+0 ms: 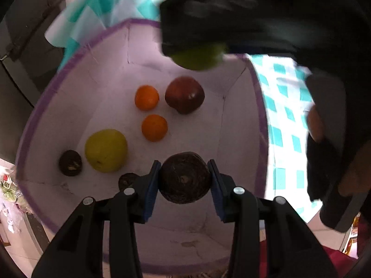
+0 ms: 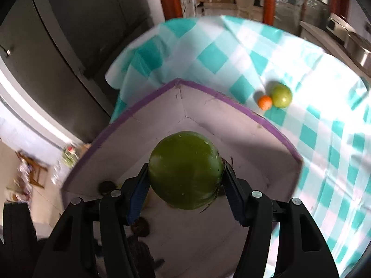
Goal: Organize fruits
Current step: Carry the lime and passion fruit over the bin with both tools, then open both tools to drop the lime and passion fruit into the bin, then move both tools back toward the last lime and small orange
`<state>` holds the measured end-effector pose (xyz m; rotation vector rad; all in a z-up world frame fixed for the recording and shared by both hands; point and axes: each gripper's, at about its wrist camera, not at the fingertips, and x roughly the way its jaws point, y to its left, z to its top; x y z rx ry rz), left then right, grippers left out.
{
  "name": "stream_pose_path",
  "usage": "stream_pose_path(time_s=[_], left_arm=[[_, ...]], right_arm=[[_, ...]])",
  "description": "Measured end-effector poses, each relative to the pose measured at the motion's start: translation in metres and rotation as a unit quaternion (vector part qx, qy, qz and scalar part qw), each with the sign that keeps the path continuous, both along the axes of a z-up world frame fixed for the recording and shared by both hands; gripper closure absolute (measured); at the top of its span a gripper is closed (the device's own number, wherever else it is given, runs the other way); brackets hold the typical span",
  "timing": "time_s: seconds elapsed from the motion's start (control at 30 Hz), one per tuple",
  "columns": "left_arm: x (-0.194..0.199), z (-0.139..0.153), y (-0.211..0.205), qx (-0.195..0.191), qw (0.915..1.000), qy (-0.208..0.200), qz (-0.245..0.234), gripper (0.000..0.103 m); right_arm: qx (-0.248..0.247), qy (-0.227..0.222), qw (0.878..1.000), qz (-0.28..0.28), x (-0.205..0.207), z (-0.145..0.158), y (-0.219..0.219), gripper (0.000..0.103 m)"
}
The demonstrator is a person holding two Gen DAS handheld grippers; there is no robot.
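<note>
The left gripper (image 1: 184,180) clamps a dark round fruit (image 1: 184,178), perhaps an avocado, above the purple-rimmed bin (image 1: 238,125). The right gripper (image 2: 185,178) grips a green fruit (image 2: 185,170) over the same bin on the checkered desk (image 2: 324,139)

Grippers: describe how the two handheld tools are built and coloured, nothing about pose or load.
The left gripper and right gripper look alike: black plastic scissor-like linkage arms with slot cut-outs, round silver rivets at the joints, and flat blue pads lining the fingers. No cables or markings show.
</note>
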<state>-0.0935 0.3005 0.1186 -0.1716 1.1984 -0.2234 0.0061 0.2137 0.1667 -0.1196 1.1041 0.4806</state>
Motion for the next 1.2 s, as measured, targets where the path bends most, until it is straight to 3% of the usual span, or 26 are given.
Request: stream_pose_path(time_s=[0.27,0.37,0.63,0.67,0.77,0.9,1.0,1.13,1.2], left_arm=[[0.029,-0.029,0.003,0.022,0.9973,0.06,-0.035,0.062],[0.044,-0.039,-0.001,0.014,0.9948,0.092,-0.04,0.062],[0.06,-0.062,-0.009,0.006,0.9844,0.168,-0.051,0.061],[0.061,-0.065,-0.008,0.004,0.9829,0.177,-0.05,0.059],[0.064,-0.066,-0.002,-0.005,0.9816,0.188,-0.036,0.039],[0.065,-0.066,0.006,-0.015,0.9807,0.194,-0.017,0.026],[0.059,-0.063,0.013,-0.026,0.9819,0.188,0.004,0.02],[0.053,-0.049,0.035,-0.037,0.9848,0.16,0.055,0.016],[0.045,-0.035,0.044,-0.038,0.989,0.126,0.069,0.016]], right_arm=[[-0.049,0.033,0.996,0.063,0.057,-0.053,0.058,0.043],[-0.075,0.056,0.991,0.095,0.075,-0.075,0.078,0.043],[-0.073,0.099,0.983,0.14,0.101,-0.114,0.082,0.043],[-0.072,0.104,0.982,0.142,0.102,-0.117,0.082,0.043],[-0.062,0.119,0.982,0.133,0.106,-0.123,0.079,0.042],[-0.05,0.118,0.984,0.122,0.111,-0.123,0.072,0.041],[-0.038,0.107,0.989,0.098,0.115,-0.115,0.064,0.021],[0.005,0.084,0.994,0.064,0.113,-0.085,0.044,0.021],[0.029,0.058,0.997,0.046,0.107,-0.061,0.031,0.021]])
